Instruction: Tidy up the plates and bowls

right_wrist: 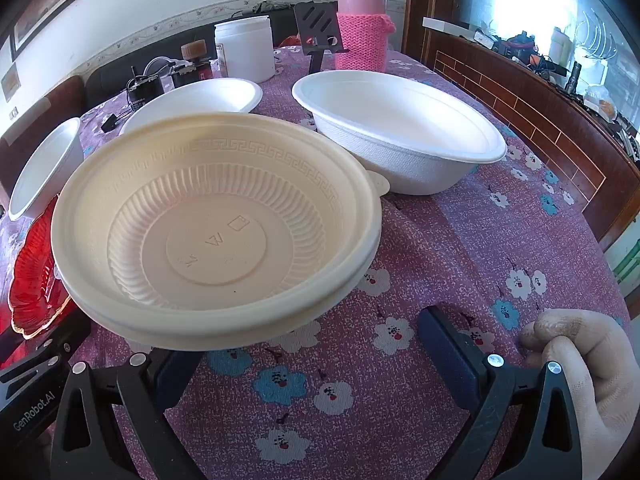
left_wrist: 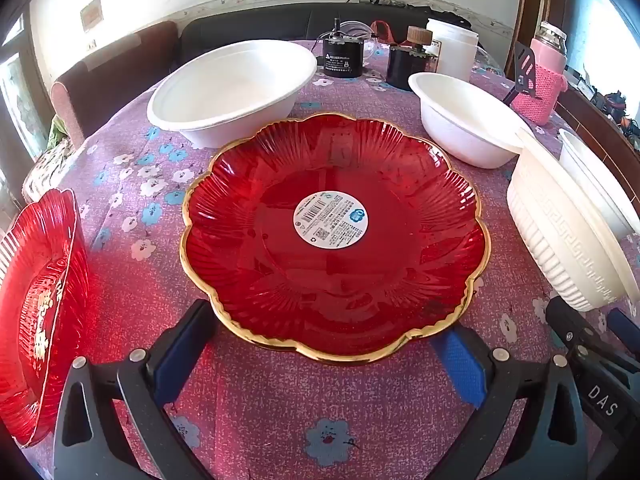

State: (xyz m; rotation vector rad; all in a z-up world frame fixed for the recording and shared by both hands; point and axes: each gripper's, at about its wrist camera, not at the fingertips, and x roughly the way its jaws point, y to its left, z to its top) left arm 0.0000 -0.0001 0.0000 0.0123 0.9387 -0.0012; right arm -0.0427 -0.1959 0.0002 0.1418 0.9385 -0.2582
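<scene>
A red scalloped plate with a gold rim (left_wrist: 334, 236) lies on the flowered tablecloth, a round label at its middle. My left gripper (left_wrist: 326, 354) is open, its blue pads on either side of the plate's near edge. A second red plate (left_wrist: 38, 312) stands tilted at the far left. A cream patterned bowl (right_wrist: 216, 232), stacked on another like it, sits in front of my right gripper (right_wrist: 308, 354), which is open with the bowl's near rim over its left finger. The cream bowl also shows in the left wrist view (left_wrist: 568, 240).
White bowls stand on the table: a large one (left_wrist: 236, 84), a smaller one (left_wrist: 468, 120), and one to the right (right_wrist: 400, 128). At the back are a white jar (right_wrist: 244, 46), dark jars (left_wrist: 342, 54), a pink flask (right_wrist: 362, 20). A gloved hand (right_wrist: 580, 360) holds the right gripper.
</scene>
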